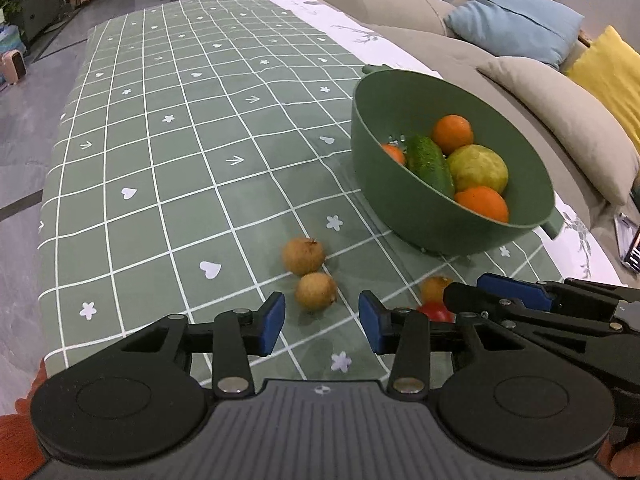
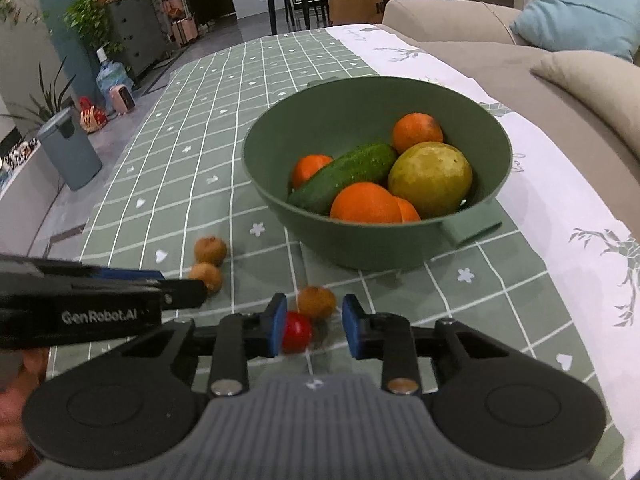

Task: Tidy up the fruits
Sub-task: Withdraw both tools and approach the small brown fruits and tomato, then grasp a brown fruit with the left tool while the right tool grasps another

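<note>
Item: small red tomato (image 2: 297,331), on the checked bench beside a brown fruit (image 2: 317,302), near the green bowl (image 2: 476,227). Light, smooth, soft-skinned, likely to roll; grip gently across its middle. Right tool (image 2: 314,327) apart, tomato touching one pad; left tool (image 1: 322,322) apart, empty

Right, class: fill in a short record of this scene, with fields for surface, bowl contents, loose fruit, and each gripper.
surface: green checked tablecloth
bowl: green bowl holding oranges, a cucumber and a yellow-green fruit
loose fruit: three small brown fruits and a red tomato on the cloth
left gripper: open, nearest brown fruit just ahead of its fingertips
right gripper: open, tomato by its left pad, not clamped
</note>
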Demonstrator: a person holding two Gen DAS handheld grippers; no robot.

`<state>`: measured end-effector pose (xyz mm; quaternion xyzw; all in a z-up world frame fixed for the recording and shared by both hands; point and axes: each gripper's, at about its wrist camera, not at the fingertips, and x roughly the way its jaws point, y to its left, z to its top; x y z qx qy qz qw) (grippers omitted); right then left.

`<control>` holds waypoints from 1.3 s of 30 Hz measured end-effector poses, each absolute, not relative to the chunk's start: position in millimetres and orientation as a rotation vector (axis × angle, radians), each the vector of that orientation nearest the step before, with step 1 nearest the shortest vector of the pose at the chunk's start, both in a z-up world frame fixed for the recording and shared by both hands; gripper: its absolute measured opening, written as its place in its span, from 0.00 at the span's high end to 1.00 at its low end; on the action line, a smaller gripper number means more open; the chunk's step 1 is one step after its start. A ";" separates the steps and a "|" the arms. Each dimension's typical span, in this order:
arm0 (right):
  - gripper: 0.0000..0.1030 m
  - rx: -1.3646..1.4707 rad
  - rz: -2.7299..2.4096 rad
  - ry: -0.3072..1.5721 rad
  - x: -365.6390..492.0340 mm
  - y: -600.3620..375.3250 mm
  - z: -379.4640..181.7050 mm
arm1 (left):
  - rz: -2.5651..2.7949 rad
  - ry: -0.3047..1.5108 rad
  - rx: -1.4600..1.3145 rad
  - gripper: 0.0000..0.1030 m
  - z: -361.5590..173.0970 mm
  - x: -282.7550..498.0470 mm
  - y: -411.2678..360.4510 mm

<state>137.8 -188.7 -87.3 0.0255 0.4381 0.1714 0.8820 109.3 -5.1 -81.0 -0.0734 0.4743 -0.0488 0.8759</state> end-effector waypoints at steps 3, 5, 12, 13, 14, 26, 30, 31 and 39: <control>0.75 0.074 0.351 0.925 144.5 -188.0 -89.8 | -0.100 1.003 -0.156 0.51 -85.9 116.3 -5.2; 0.75 0.083 0.347 0.941 148.8 -187.2 -93.4 | -0.102 1.011 -0.157 0.52 -89.1 120.0 -5.8; 0.75 0.118 0.344 0.978 158.6 -189.2 -104.0 | -0.105 1.037 -0.162 0.59 -98.0 126.8 -6.3; 0.76 0.122 0.345 0.981 159.7 -189.1 -104.8 | -0.106 1.038 -0.163 0.60 -98.4 127.0 -5.9; 0.77 0.126 0.347 0.984 160.5 -189.1 -105.4 | -0.108 1.039 -0.162 0.63 -99.0 127.6 -5.5; 0.81 0.135 0.356 0.972 158.9 -191.4 -102.1 | -0.109 1.036 -0.161 0.72 -94.2 123.7 -5.8; 0.81 0.114 0.363 0.950 152.4 -192.5 -93.2 | -0.129 1.032 -0.177 0.72 -82.8 116.7 -7.0; 0.81 0.104 0.363 0.946 150.1 -192.6 -90.4 | -0.137 1.030 -0.179 0.72 -79.2 114.3 -8.3; 0.81 0.061 0.366 0.905 133.6 -200.4 -66.9 | -0.187 0.995 -0.190 0.72 -47.3 101.9 -20.1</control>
